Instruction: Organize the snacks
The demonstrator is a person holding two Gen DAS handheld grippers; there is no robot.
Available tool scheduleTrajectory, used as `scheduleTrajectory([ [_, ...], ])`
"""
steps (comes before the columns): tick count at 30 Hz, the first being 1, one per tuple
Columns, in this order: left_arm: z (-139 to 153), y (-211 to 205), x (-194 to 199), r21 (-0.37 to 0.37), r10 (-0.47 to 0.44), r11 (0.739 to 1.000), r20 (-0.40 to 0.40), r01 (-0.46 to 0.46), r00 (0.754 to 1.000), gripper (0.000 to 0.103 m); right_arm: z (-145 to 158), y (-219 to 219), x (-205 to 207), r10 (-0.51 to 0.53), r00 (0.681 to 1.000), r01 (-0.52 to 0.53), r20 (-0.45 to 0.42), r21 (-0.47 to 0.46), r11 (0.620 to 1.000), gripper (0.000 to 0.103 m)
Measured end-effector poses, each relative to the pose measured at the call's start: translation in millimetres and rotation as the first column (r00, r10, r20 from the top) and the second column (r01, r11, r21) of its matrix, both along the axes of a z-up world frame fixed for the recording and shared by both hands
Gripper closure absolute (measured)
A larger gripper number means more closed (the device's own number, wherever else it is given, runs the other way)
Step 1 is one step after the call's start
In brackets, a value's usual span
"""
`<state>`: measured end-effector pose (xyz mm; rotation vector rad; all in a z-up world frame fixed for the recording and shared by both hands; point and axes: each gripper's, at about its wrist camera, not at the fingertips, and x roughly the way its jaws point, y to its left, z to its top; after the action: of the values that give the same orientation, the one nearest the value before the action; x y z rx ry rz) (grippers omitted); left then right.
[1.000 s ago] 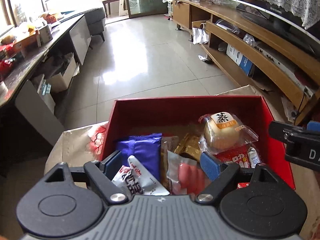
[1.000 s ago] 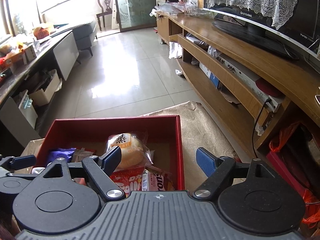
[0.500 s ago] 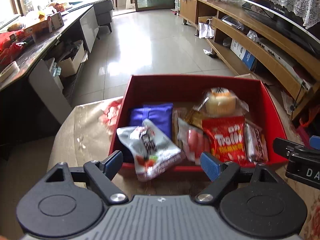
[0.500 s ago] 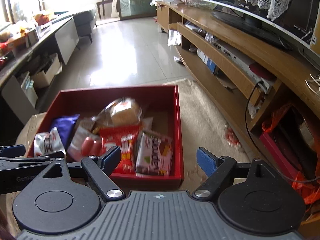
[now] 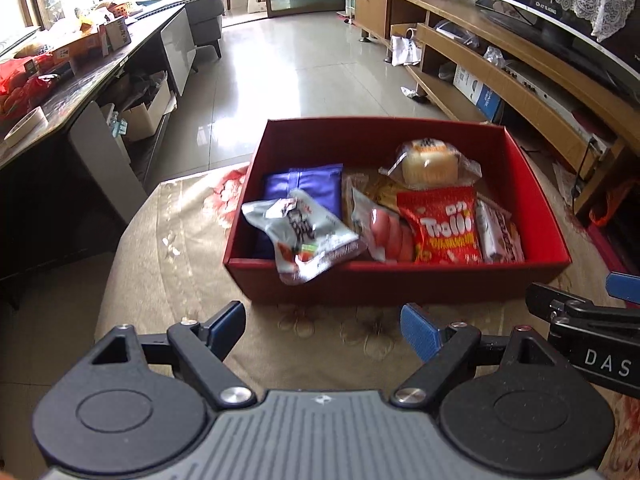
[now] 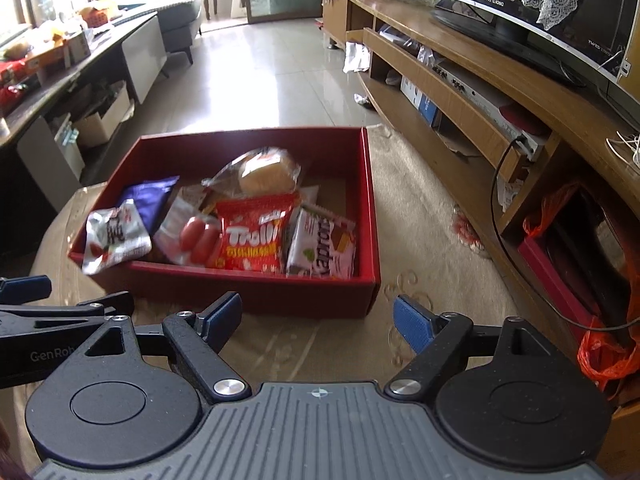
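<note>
Both grippers tilt down toward a cloth-covered table and sit side by side at its near edge. The left gripper has its jaws spread wide with nothing between them, only bare cloth below; the right gripper is spread the same way and also empty. Each shows in the other's view: the right one pokes in at the right edge of the left view, the left one at the left edge of the right view. The red box stands on the cloth just beyond both pairs of fingertips, apart from them, its near wall facing the grippers. Inside lie the snacks: a silver pack draped over the near wall at the box's left corner, a purple pack behind it, sausages in clear wrap, a red Trolli bag in the middle, a wafer pack by the right wall, and a wrapped bun toward the far wall. The packs overlap, so those underneath are mostly hidden, and the print on the silver pack is blurred. No hand shows in either view.
</note>
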<state>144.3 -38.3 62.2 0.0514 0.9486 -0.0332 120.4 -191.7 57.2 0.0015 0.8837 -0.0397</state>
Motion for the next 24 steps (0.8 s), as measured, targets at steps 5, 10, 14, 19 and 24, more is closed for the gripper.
scheduleTrajectory([
  [5,-4,2,-17,-0.001,-0.005,1.000,-0.012,0.005,1.000,0.022,-5,3,-15,0.004,1.000,-0.004,-0.015,0.002,1.000,0.016],
  [10,-6,2,-35,-0.005,-0.012,1.000,-0.022,0.012,1.000,0.022,-7,4,-32,0.006,1.000,-0.006,-0.018,0.010,1.000,0.015],
  [14,-8,0,-50,-0.002,-0.024,1.000,-0.027,0.024,0.999,0.022,-11,5,-46,0.000,1.000,0.000,-0.028,0.013,1.000,0.015],
  [19,-11,1,-73,-0.004,-0.037,0.999,-0.037,0.037,0.999,0.022,-20,3,-68,-0.007,0.999,0.008,-0.048,0.018,1.000,0.015],
  [24,-15,0,-102,0.012,-0.057,0.998,-0.044,0.058,0.997,0.022,-23,2,-92,-0.010,0.998,0.011,-0.057,0.025,1.000,0.015],
])
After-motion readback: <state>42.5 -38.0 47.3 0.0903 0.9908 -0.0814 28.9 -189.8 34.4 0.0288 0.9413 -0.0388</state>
